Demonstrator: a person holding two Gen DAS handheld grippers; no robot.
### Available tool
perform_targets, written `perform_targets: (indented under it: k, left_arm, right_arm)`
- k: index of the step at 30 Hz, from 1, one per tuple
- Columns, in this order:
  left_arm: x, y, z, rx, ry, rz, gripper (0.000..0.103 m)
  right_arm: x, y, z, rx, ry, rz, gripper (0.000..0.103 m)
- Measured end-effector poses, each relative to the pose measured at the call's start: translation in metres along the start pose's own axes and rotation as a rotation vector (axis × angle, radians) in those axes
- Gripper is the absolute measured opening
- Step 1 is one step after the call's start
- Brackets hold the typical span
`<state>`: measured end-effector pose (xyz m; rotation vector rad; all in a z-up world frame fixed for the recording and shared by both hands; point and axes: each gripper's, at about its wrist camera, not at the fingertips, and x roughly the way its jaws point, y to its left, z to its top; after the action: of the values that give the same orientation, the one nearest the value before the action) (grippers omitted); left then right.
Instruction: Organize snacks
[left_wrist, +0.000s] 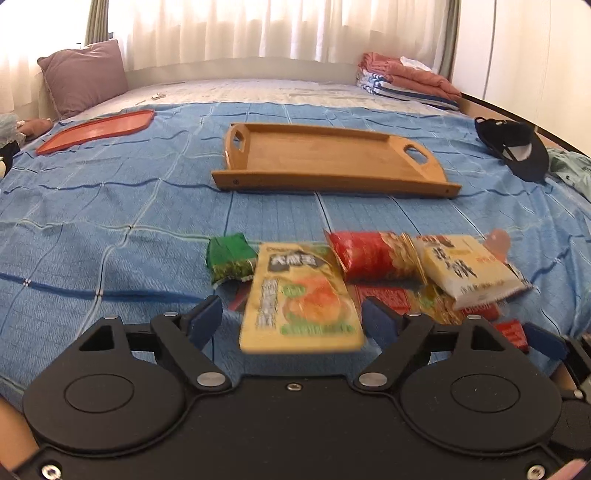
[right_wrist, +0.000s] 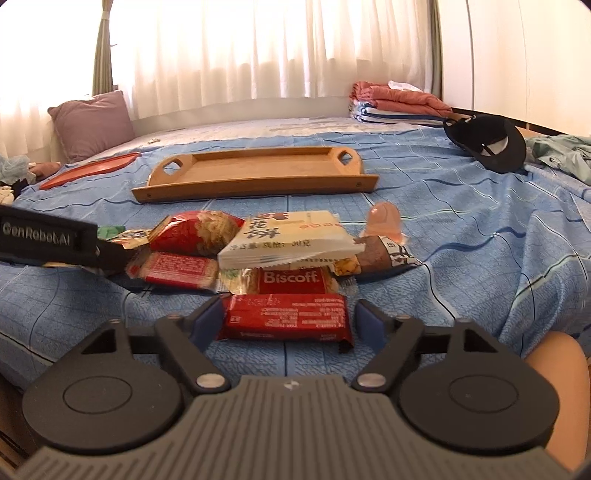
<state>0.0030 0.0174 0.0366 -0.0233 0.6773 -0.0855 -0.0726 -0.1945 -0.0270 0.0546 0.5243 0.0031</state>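
Our left gripper (left_wrist: 291, 321) has its jaws apart around the yellow packet (left_wrist: 301, 299), and our right gripper (right_wrist: 290, 319) has its jaws apart around the red bar (right_wrist: 286, 319); neither is clamped yet. We should close squarely across each wrapper's width, lift clear of the snack pile (right_wrist: 258, 251) near the bed's front edge, then carry to the wooden tray (left_wrist: 332, 158) mid-bed

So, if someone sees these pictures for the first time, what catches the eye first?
Probably the heap of snack packets on the blue bedspread, just ahead of both claws. Behind it lies the empty wooden tray. The open left claw frames a yellow packet, and the open right claw frames a red one.
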Motion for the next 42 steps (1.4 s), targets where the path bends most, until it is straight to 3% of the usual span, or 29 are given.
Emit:
perform_targets:
  k: [7, 9, 10, 16, 27, 38, 42]
  left_arm:
    - [0.02, -0.001, 0.014, 0.004, 0.008, -0.02, 0.081]
    - [0.027, -0.004, 0.014, 0.014, 0.025, -0.027, 0.072]
    - [0.03, -0.005, 0.013, 0.017, 0.035, -0.03, 0.062]
    - [0.025, -0.009, 0.008, 0.035, 0.019, -0.025, 0.062]
    - [0.0, -0.014, 0.012, 0.074, -0.045, -0.018, 0.062]
    - [0.018, -0.023, -0.009, 0.159, 0.045, 0.016, 0.063]
    - [0.019, -0.02, -0.008, 0.125, 0.048, 0.002, 0.062]
  right_arm:
    - [0.004, 0.0, 0.001, -0.013, 0.002, -0.002, 0.089]
    - [0.004, 0.001, 0.001, -0.019, 0.009, 0.007, 0.089]
    - [0.003, 0.002, 0.0, -0.02, 0.012, 0.011, 0.087]
    - [-0.002, 0.003, 0.002, -0.026, 0.014, 0.03, 0.071]
    - [-0.014, -0.001, 0.014, 0.0, -0.031, 0.045, 0.069]
    - [-0.014, -0.003, 0.015, 0.005, -0.027, 0.046, 0.069]
    - [-0.014, -0.004, 0.016, 0.006, -0.026, 0.043, 0.069]
